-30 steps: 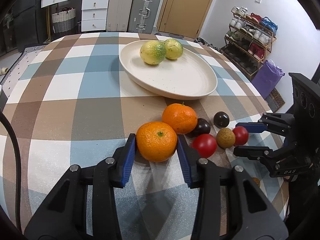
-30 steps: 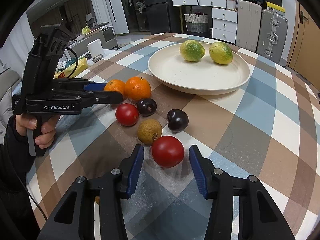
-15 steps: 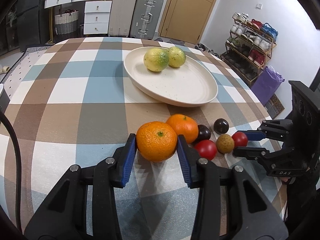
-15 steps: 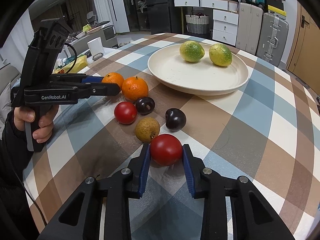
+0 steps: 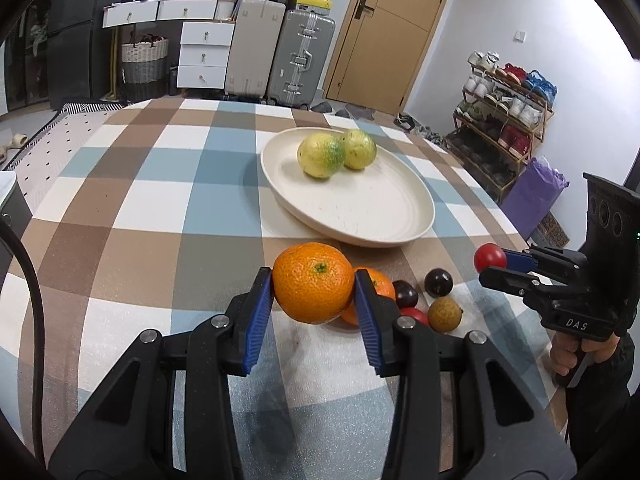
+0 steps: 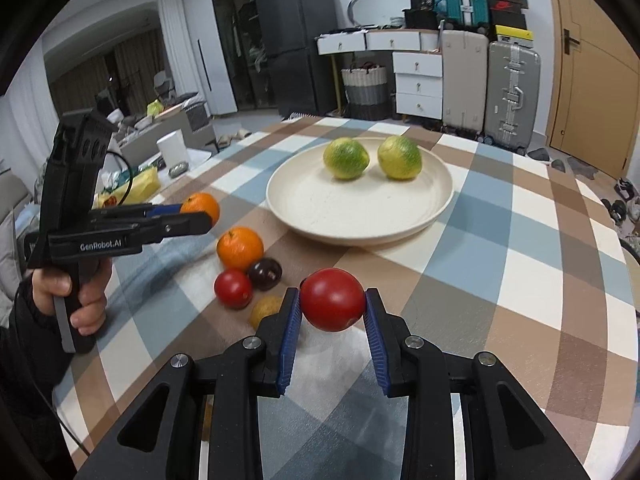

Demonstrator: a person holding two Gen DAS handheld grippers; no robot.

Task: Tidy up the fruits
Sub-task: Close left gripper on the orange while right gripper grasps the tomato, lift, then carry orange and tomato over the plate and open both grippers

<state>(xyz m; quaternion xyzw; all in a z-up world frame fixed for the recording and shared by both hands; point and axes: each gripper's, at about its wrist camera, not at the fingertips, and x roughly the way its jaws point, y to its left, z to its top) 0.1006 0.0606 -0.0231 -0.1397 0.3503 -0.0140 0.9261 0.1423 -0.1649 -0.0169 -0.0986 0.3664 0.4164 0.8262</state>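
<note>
My left gripper (image 5: 314,292) is shut on an orange (image 5: 313,282) and holds it above the checked tablecloth; it also shows in the right wrist view (image 6: 196,216). My right gripper (image 6: 332,308) is shut on a red tomato (image 6: 332,299), lifted off the table; it also shows in the left wrist view (image 5: 494,262). A cream plate (image 6: 320,212) farther back holds two yellow-green citrus fruits (image 6: 346,159) (image 6: 399,158). On the cloth lie a second orange (image 6: 240,248), another tomato (image 6: 233,289), a dark plum (image 6: 265,274) and a brown round fruit (image 6: 265,309).
A second dark plum (image 5: 438,283) lies near the right gripper. The table's right edge (image 6: 624,248) is close. Off the left side stand a white cup (image 6: 173,154) and clutter. Suitcases (image 5: 300,58) and drawers stand behind the table.
Both grippers have lifted their fruit off the table. The right gripper closed on the tomato and raised it. The left one raised the orange.
</note>
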